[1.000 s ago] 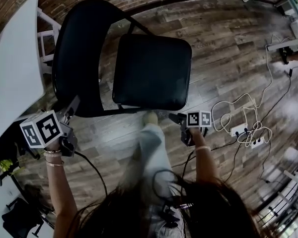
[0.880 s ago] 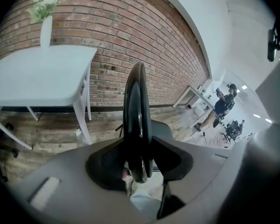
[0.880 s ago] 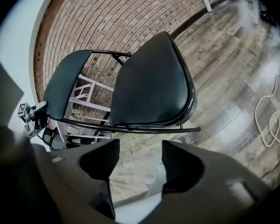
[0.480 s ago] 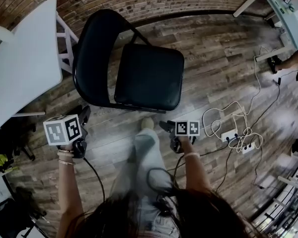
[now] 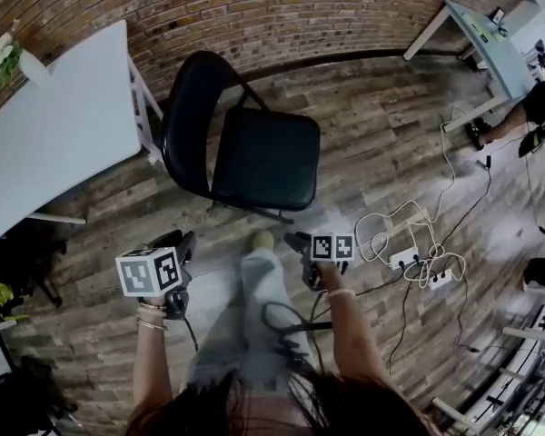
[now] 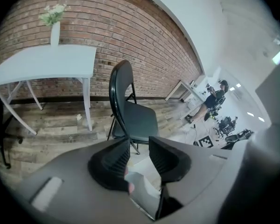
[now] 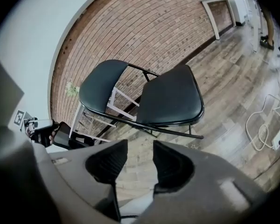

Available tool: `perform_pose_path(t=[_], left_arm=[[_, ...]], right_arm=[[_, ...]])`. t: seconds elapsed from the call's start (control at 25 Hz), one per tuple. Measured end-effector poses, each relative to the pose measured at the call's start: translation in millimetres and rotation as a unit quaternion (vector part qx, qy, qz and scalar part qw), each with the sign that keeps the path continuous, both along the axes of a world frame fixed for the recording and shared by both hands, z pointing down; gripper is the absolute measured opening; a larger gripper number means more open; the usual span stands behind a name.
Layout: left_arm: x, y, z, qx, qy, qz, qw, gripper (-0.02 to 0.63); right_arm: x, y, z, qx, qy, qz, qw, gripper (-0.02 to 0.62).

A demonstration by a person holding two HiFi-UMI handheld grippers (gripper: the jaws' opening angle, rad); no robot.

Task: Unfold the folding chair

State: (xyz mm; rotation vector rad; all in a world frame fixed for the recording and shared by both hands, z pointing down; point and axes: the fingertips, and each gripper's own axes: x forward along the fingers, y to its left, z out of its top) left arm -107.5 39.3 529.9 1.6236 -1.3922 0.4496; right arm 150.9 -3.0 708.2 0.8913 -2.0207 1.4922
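The black folding chair [image 5: 265,160] stands unfolded on the wooden floor, seat flat and backrest [image 5: 186,116] upright. My left gripper [image 5: 183,242] hangs well short of the chair on its near left side. My right gripper [image 5: 298,242] is near the chair's front, also apart from it. Both pairs of jaws are closing with a gap still showing and nothing between them. The left gripper view shows the chair [image 6: 139,118] side-on beyond that gripper [image 6: 139,141]. The right gripper view shows the chair [image 7: 170,97] ahead of the right gripper [image 7: 140,146].
A white table [image 5: 64,134] with a vase of flowers [image 5: 4,53] stands left of the chair, against the brick wall. A power strip with looped cables [image 5: 409,257] lies on the floor at right. Another table [image 5: 481,34] and a person [image 5: 536,107] are at the far right.
Both grippers have drawn back from the chair, which now looks smaller and farther off. The left one has left the backrest's side, and the right one has risen from the seat's front.
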Motion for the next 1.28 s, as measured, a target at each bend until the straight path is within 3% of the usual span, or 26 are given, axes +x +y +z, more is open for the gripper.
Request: perform_pose_path(t=[0.6,0.92,1.28], left_arm=[[69,64,-69,0.052,0.065,0.052,0.9952,0.089],[97,105,-87,0.059,0.075,0.072,0.9929,0.055],[119,118,-98,0.063,0.069,0.072,0.9931,0.049]], right_arm=[[-18,19,-106,0.098,-0.015,-0.04,0.994,0.124],[10,24,-133,0.135,-0.006,-0.038,0.99,0.098],[34,53,-149,0.147,-0.007,-0.044,0.988,0.093]])
